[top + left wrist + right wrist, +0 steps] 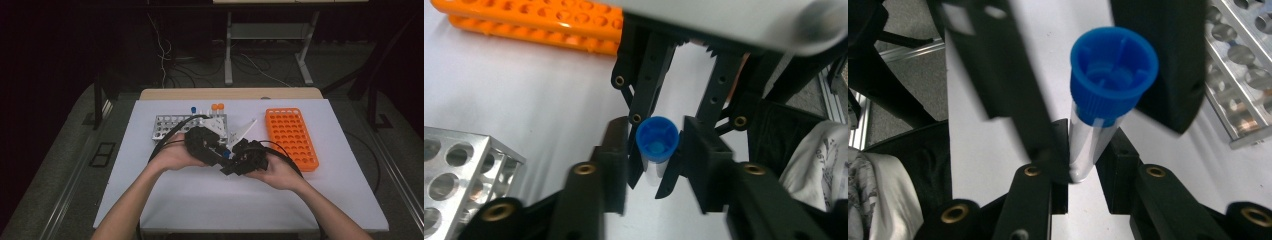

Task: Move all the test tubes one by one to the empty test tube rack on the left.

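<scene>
Two black grippers meet above a white table (200, 200) beside one orange plastic rack (291, 137) and one metal rack (172, 125). Left gripper (655, 150) view: its jaws flank the blue cap of one clear tube (657, 140), seemingly pinching it. Right gripper (1082, 165) view: jaws clamp the tube's lower body. Light, stiff, slippery-looking; the ribbed cap grips best.
</scene>
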A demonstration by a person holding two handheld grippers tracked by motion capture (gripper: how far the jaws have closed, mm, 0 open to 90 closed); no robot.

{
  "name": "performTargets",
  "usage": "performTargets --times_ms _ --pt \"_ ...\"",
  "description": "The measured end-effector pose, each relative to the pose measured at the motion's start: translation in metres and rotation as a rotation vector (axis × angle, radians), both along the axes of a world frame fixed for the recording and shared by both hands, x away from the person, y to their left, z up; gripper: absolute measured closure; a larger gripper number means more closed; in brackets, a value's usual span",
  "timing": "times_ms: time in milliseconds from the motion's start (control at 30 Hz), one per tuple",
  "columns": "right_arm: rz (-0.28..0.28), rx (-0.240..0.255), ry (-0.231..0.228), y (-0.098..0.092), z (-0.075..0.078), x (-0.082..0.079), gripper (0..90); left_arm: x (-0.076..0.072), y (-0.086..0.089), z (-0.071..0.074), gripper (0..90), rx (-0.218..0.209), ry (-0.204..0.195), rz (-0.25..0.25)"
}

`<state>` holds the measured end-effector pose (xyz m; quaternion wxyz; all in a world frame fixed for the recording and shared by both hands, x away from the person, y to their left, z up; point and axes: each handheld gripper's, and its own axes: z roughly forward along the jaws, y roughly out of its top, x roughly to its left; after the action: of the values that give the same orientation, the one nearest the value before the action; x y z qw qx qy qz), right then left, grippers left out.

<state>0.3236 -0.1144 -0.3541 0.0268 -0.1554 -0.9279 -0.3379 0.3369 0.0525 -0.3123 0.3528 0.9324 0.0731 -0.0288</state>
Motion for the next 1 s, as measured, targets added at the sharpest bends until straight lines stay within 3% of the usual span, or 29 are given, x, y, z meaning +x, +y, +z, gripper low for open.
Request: performTargets --times_ms 67,200,267,467,767,900,1000 --pt "0.000 0.010 0.002 0.001 0.001 -0.001 75.6 0.001 0.000 -0.001 71.9 0.000 0.011 -0.012" --pt "0.003 0.018 -0.002 0.001 0.002 -0.001 74.9 0.001 0.002 0.000 73.5 -0.005 0.013 -0.012" --pt "-0.003 0.025 0.000 0.000 0.002 -0.001 66.4 0.001 0.005 0.003 73.7 -0.001 0.003 -0.001" --pt "-0.045 0.048 -0.024 -0.011 0.007 0.001 51.7 0.011 0.024 0.014 73.7 -0.032 -0.018 0.074" --pt "-0.134 0.104 -0.051 -0.032 0.012 0.006 30.3 0.027 0.055 0.031 73.8 -0.032 -0.063 0.177" --pt "-0.166 0.121 -0.053 -0.040 0.013 0.006 13.6 0.034 0.067 0.037 73.8 -0.029 -0.081 0.221" --pt "-0.198 0.145 -0.061 -0.047 0.014 0.006 9.5 0.040 0.075 0.040 73.8 -0.032 -0.097 0.252"
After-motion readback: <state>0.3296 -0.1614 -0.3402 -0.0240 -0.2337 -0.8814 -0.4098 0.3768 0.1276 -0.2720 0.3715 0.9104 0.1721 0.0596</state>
